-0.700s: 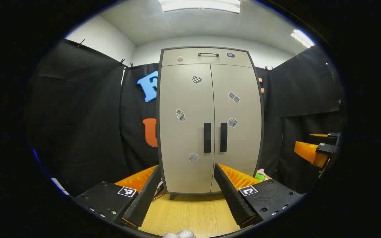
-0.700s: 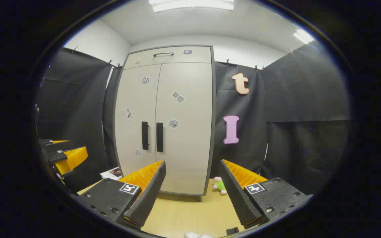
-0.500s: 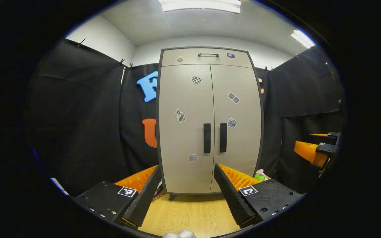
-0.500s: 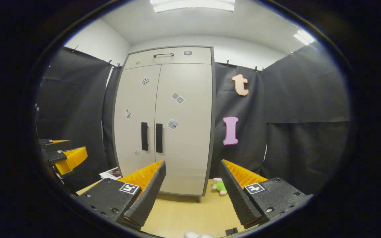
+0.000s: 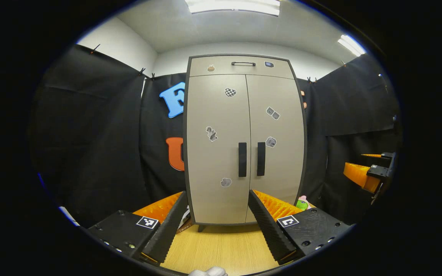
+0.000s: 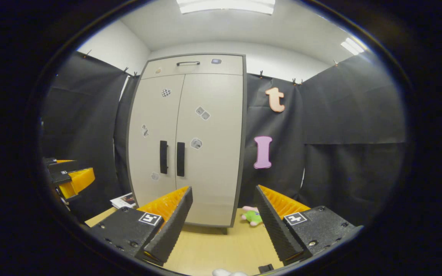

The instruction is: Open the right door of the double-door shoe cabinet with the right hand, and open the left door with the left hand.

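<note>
The cabinet (image 5: pixel 246 142) stands mid-frame, both doors closed. The left gripper (image 5: pixel 217 222) and right gripper (image 6: pixel 225 222) sit low in frame, jaws apart, holding nothing, well short of the handles (image 5: pixel 242 159).

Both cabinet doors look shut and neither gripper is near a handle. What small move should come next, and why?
Probably bring the right gripper forward and to its left toward the right door's handle. Both doors are closed, the jaws of both grippers stand open and hold nothing, and the cabinet is well ahead of them. The handle sits left of the right gripper's line, so it needs aligning before closing in.
</note>
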`<state>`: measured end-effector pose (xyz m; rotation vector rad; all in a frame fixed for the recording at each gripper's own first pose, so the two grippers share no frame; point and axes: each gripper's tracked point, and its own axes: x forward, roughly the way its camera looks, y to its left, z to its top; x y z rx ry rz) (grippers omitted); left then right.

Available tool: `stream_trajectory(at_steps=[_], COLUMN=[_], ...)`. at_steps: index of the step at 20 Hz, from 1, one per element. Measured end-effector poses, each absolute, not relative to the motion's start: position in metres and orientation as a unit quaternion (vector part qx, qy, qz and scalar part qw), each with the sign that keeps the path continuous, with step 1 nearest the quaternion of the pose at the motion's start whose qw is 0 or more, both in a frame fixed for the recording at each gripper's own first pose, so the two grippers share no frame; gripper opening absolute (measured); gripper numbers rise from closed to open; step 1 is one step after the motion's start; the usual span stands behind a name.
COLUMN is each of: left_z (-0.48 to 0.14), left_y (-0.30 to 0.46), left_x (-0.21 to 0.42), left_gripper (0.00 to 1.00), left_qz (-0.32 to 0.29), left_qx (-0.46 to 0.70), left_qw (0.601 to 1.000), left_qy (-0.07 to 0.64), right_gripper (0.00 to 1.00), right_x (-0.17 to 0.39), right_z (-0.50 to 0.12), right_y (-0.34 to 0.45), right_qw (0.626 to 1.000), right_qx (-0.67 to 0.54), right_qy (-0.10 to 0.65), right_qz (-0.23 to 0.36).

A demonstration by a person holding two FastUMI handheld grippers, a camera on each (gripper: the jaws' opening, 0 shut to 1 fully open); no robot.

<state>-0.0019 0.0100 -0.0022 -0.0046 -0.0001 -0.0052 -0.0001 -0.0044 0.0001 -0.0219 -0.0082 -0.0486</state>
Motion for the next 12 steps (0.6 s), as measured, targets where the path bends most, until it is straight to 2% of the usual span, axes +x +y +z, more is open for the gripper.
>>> stream_trajectory(at_steps=[6,9,12], left_z=[-0.012,-0.015,-0.018], left_y=[0.017,0.03,0.049], left_x=[-0.009,-0.013,-0.016], left_gripper=[0.96,0.96,0.96], left_qz=[0.01,0.03,0.06], left_qx=[0.011,0.012,0.019], left_qw=[1.0,0.999,0.998], left_qy=[0.009,0.016,0.022], right_gripper=[1.0,0.98,1.0], right_x=[0.032,0.067,0.109], right_z=[-0.001,0.004,0.004], right_y=[0.01,0.034,0.063], right_qw=[1.0,1.0,1.0], right_qx=[-0.011,-0.005,0.006], right_qy=[-0.003,-0.006,0.0], right_qz=[-0.021,-0.004,0.019])
